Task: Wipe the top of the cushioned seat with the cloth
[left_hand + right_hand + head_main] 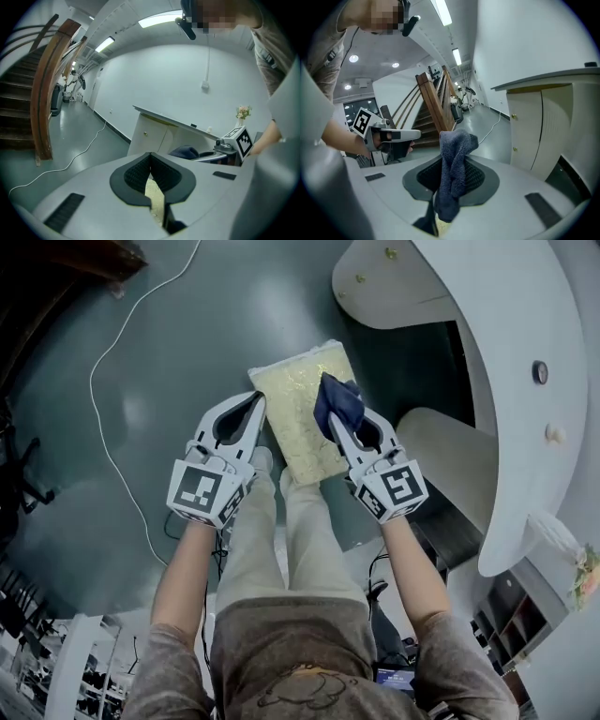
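Observation:
The cushioned seat is a pale yellow rectangle on the floor, straight ahead of the person's legs. My right gripper hangs over its right side, shut on a dark blue cloth. In the right gripper view the cloth bunches up out of the jaws and a tail hangs below them. My left gripper is at the seat's left edge, shut with nothing in it. In the left gripper view the left gripper has its tips touching, and a strip of the yellow seat shows under them.
A curved white counter with cabinet doors wraps the right side, close to the seat. A white cable snakes over the dark floor at left. A wooden staircase rises farther off. The person's legs stand just behind the seat.

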Tool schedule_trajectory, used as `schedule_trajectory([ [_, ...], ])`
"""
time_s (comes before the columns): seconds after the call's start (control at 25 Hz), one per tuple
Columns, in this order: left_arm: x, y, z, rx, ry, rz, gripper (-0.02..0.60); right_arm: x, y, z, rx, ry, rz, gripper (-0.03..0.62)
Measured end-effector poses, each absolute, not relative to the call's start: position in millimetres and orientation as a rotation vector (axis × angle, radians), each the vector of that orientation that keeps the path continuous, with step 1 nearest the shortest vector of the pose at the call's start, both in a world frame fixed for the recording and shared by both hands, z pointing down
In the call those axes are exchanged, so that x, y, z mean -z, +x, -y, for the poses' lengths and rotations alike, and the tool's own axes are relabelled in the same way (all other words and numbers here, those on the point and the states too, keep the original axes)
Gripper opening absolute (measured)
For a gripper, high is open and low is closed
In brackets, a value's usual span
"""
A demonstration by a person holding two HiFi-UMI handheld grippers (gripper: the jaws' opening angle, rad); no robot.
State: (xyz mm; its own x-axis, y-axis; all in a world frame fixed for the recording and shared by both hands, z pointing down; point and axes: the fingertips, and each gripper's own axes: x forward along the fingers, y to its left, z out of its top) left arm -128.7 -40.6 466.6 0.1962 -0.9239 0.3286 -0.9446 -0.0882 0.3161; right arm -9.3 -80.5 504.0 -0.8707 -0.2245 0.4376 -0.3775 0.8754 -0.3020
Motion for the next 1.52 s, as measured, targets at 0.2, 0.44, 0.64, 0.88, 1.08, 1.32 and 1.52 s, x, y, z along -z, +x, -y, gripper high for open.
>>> schedule_trajectory([
  [0.2,-490,-142,34,-0.054,1.972,1.781,0.017,-535,-30,75,-0.527,0.332,2.632,0.089],
  [0.44,-509,-149,24,-0.058,1.921,1.81,0.017,-564,-55,68,-0.536,0.241,2.6,0.089],
  [0.64,-518,-151,16,-0.048,1.882,1.83,0.017,-592,-76,50,-0.523,0.147,2.552,0.089],
  [0.88,-529,-156,8,-0.043,1.843,1.851,0.017,-631,-98,38,-0.503,0.056,2.494,0.087],
  [1.08,-536,-161,2,-0.044,1.823,1.861,0.017,-659,-110,36,-0.489,0.021,2.441,0.087],
  [1.32,-541,-162,-1,-0.047,1.796,1.866,0.017,-684,-122,27,-0.479,-0.033,2.377,0.087],
  [1.52,-549,-163,-3,-0.053,1.777,1.867,0.017,-709,-124,25,-0.443,-0.031,2.322,0.087],
])
